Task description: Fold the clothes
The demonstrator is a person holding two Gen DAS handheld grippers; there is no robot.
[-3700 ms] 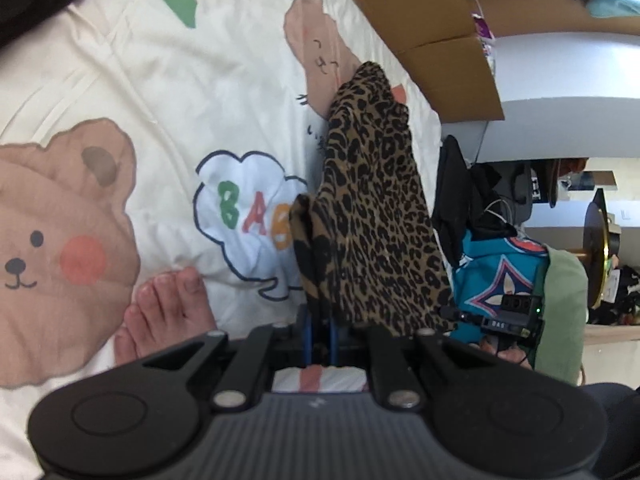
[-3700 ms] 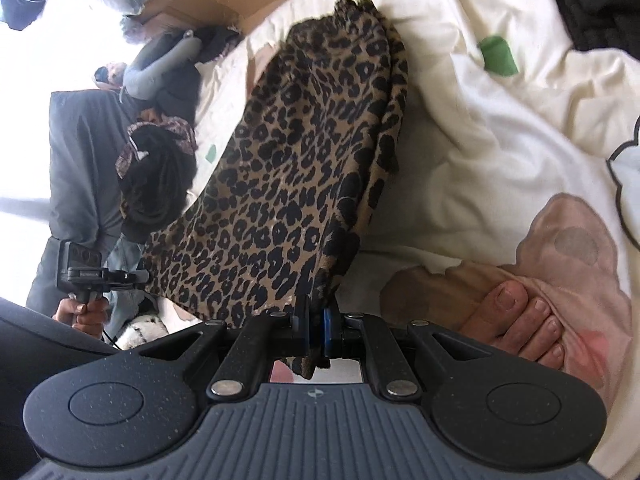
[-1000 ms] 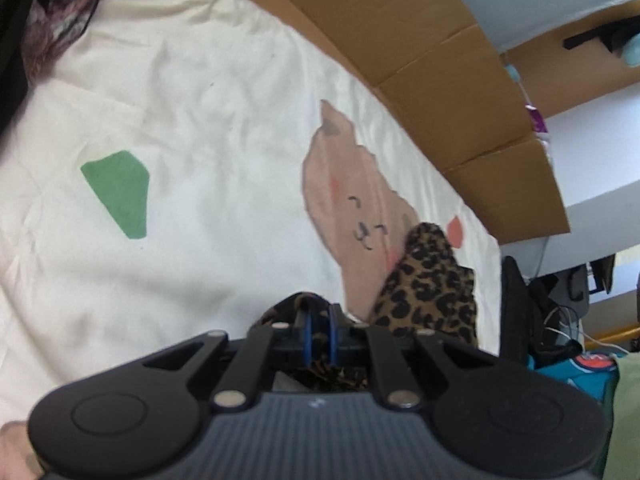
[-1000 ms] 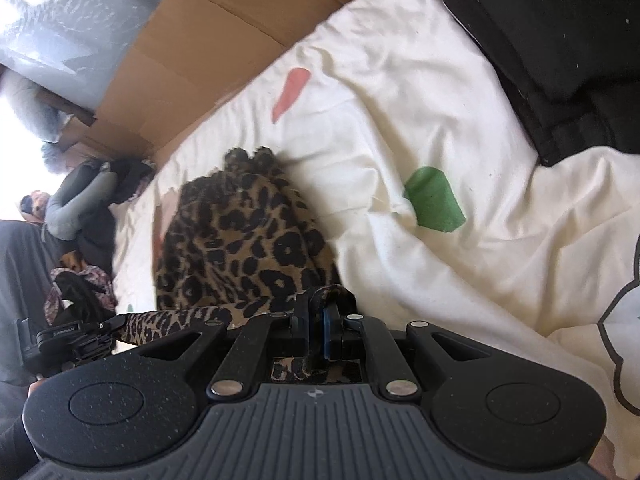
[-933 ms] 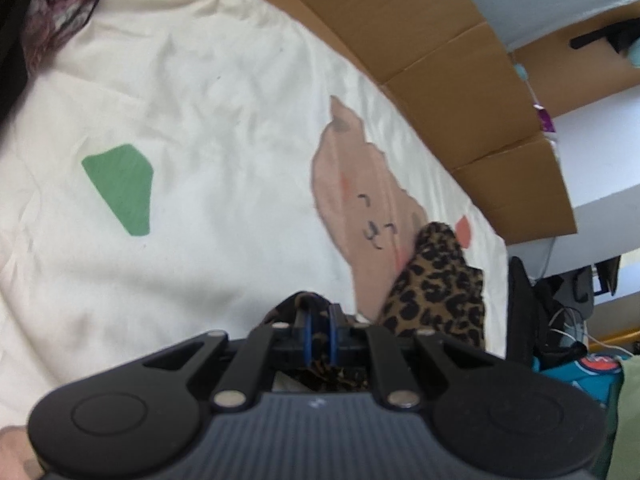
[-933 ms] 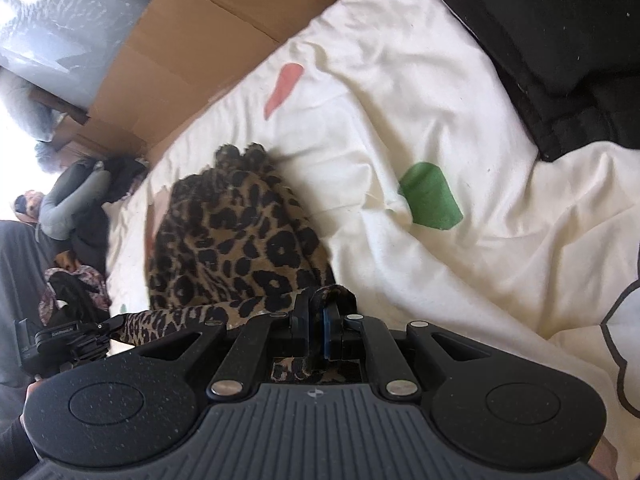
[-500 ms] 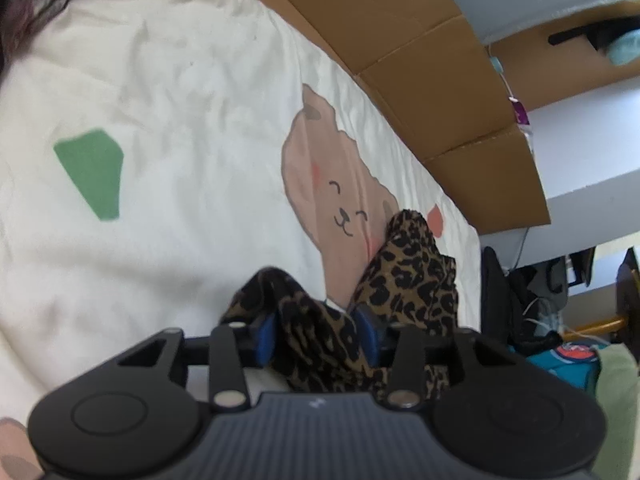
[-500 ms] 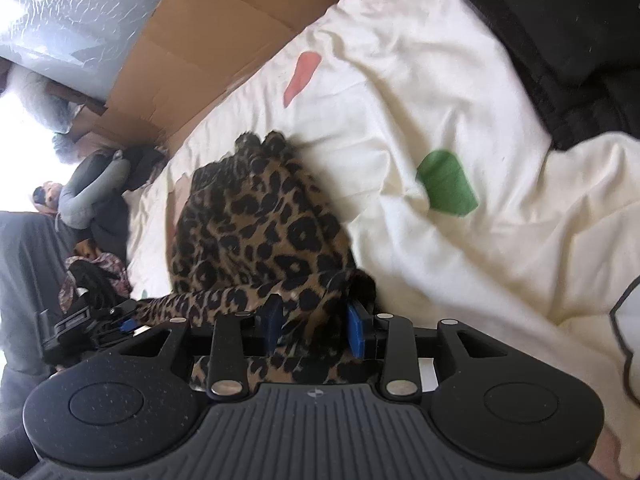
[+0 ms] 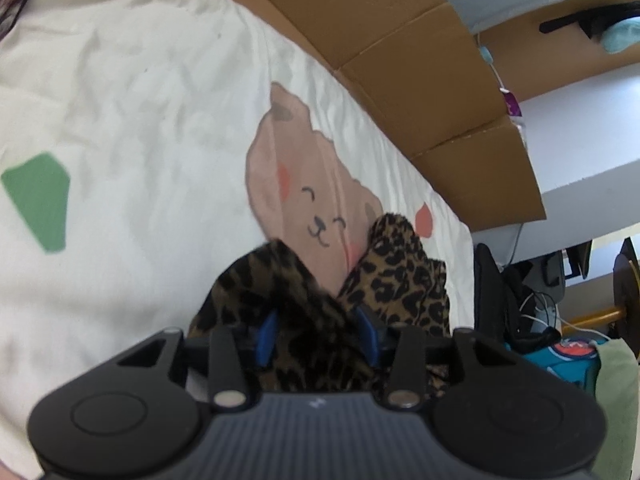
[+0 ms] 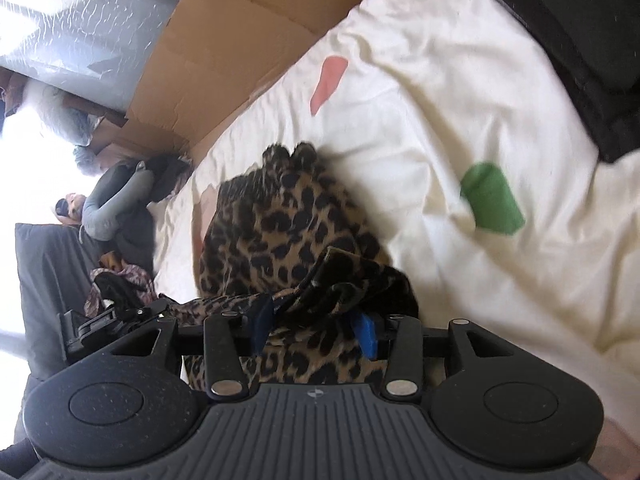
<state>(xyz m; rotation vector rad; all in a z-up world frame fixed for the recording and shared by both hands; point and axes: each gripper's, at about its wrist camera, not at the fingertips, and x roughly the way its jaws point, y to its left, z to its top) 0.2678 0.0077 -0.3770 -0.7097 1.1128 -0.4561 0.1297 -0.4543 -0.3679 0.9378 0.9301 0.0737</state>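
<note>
Both grippers have let go since a second ago, when each was pinched tight on the fabric. Now the left gripper (image 9: 318, 330) has its blue pads (image 9: 267, 334) standing apart at a middling gap, with the brown and black leopard-print soft garment (image 9: 400, 280) bunched loosely between them, not squeezed as far as I can see. Same story on the other side: the right gripper (image 10: 314, 326) has its jaws opening, and a fold of the same leopard fabric (image 10: 280, 232) drapes across the gap and over one blue pad (image 10: 366, 334).

That garment now lies in a folded heap on the cream cotton bedsheet with cartoon bear prints (image 9: 140, 120), stretching forward from the fingertips of both grippers. Ahead of the left fingers its far end overlaps the printed pink-brown bear face (image 9: 304, 196). Off to the right of the right fingers there's a green printed patch (image 10: 492, 200), and beyond the garment a flattened brown cardboard box (image 10: 224, 52) runs along the edge of the bed.
</note>
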